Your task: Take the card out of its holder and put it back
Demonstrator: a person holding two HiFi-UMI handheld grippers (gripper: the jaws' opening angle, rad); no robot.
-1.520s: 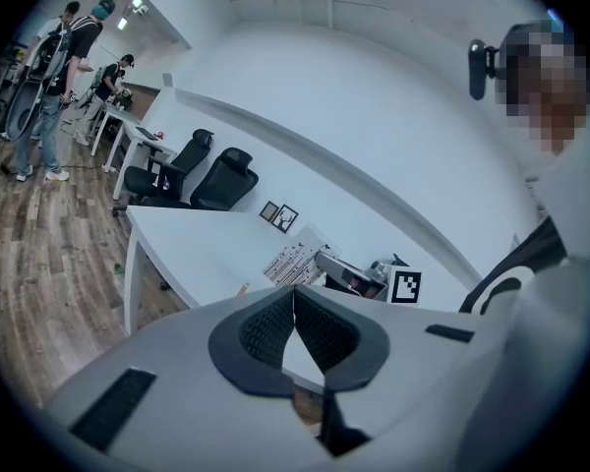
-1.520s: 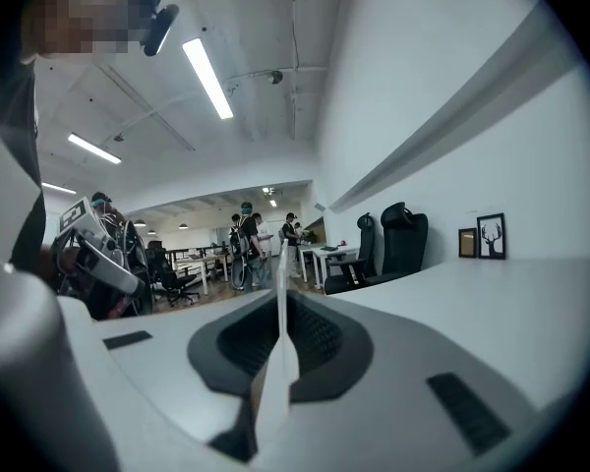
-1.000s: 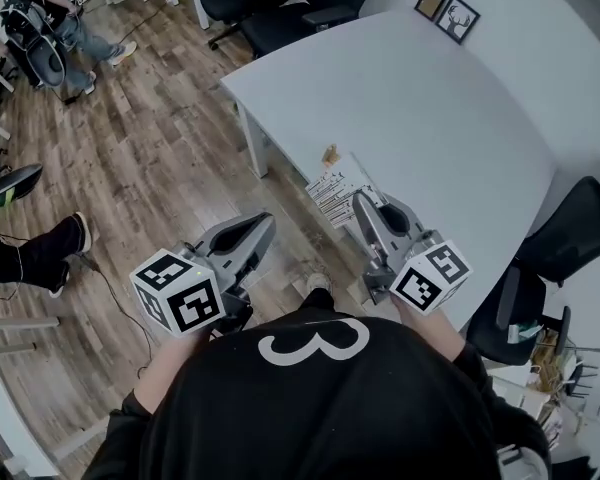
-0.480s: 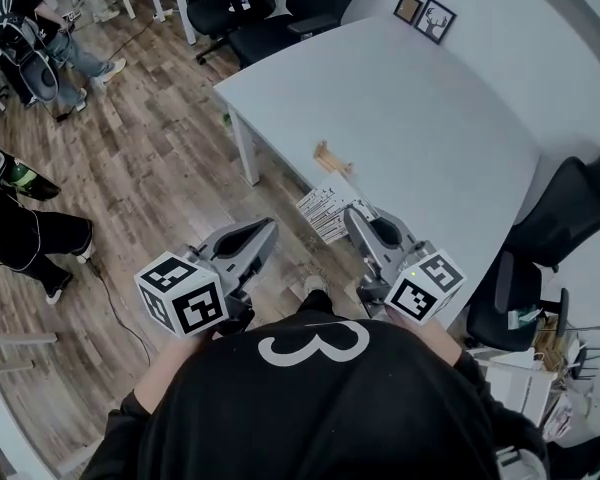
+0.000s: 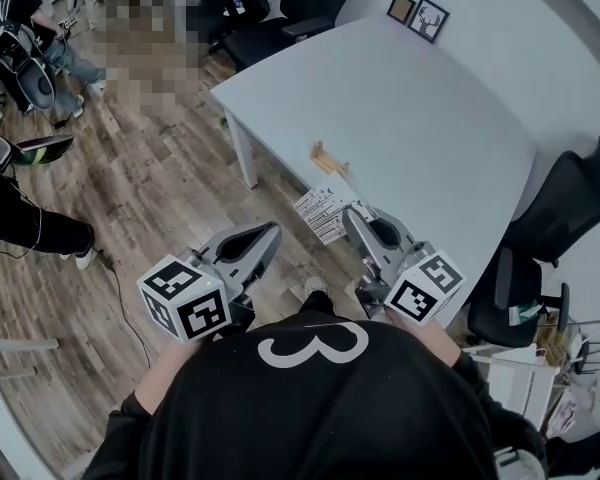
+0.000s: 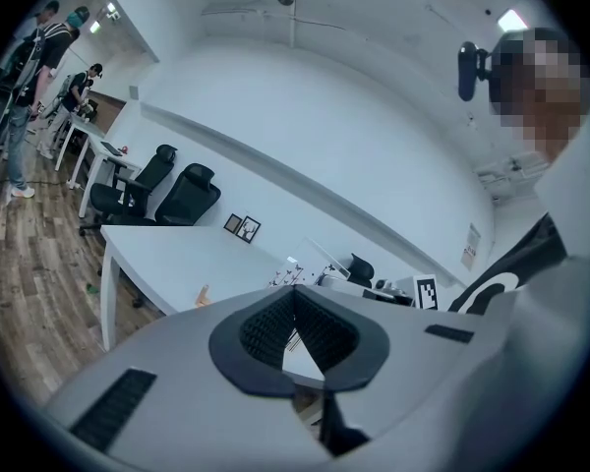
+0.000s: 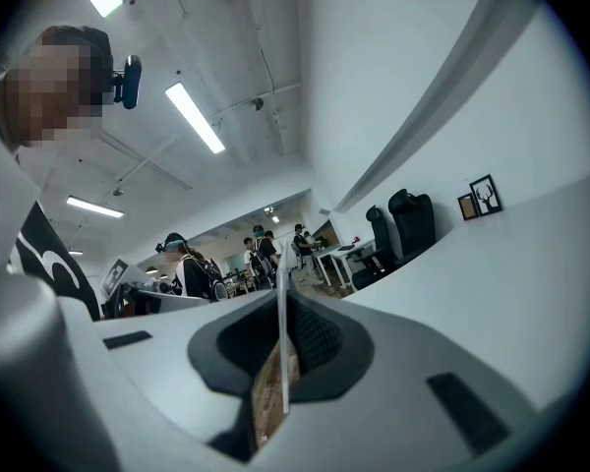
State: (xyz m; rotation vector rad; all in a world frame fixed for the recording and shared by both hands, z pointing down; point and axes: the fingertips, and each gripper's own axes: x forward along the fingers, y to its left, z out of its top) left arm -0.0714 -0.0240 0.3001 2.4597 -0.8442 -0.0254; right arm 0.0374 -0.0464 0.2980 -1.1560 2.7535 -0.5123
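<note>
At the white table (image 5: 430, 128), right tongs (image 5: 352, 211) pinch a thin, black-patterned white card (image 5: 320, 208); left tongs (image 5: 272, 230) closed, empty.

Left gripper (image 5: 268, 232) at 7 o'clock, jaws together and empty; right gripper (image 5: 352, 215) at 5 o'clock, pinching the card (image 5: 323, 211).

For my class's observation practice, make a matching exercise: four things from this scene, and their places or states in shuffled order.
Things:
1 card
2 wooden holder
3 left gripper
4 picture frames

Places or states:
A shut, nothing in it
B at the table's far end
C on the table, near its edge
D clamped in the right gripper

Pairs: 1-D, 2-C, 3-A, 4-B
</note>
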